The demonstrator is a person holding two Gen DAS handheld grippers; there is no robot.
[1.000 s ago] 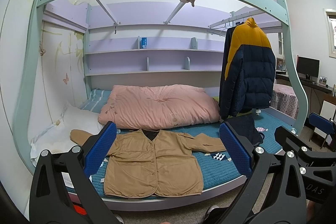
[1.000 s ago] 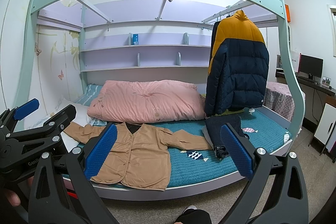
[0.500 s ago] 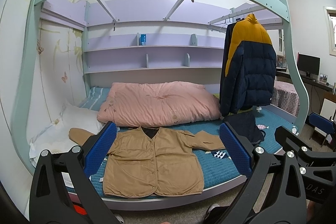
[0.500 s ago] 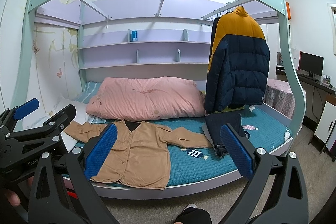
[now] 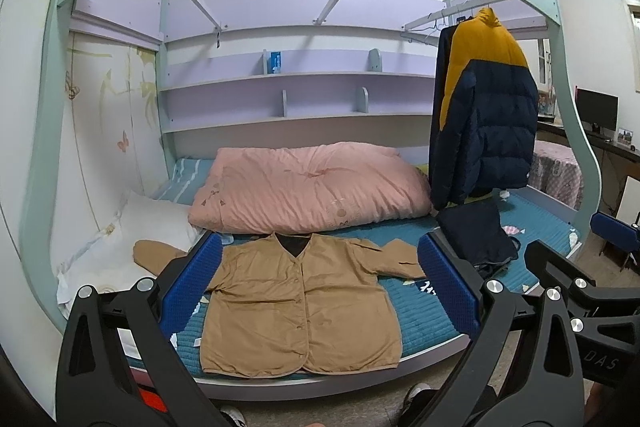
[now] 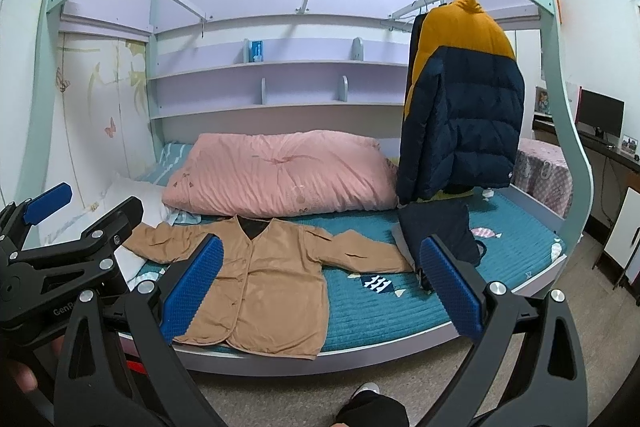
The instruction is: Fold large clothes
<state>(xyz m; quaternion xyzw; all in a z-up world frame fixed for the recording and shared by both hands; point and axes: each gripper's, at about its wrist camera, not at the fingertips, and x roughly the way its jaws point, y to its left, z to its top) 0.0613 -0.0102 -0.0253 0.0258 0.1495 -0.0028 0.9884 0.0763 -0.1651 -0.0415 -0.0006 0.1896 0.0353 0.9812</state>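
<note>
The brown jacket lies flat, front up, on the bed near its front edge. Both the left claw and right claw are wide open and empty, hovering before the bed. Folding is not begun; next, I think, each claw takes a sleeve at 9 and 3 o'clock.

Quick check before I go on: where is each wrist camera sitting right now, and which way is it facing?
Left wrist: on the left gripper, off the bed's near edge, facing the tan jacket squarely; its open blue fingers and the right gripper at right show.
Right wrist: on the right gripper, further right, facing the bed; the left gripper and a thumb show at left.
Shared: jacket, pink quilt, hanging puffer coat.
</note>
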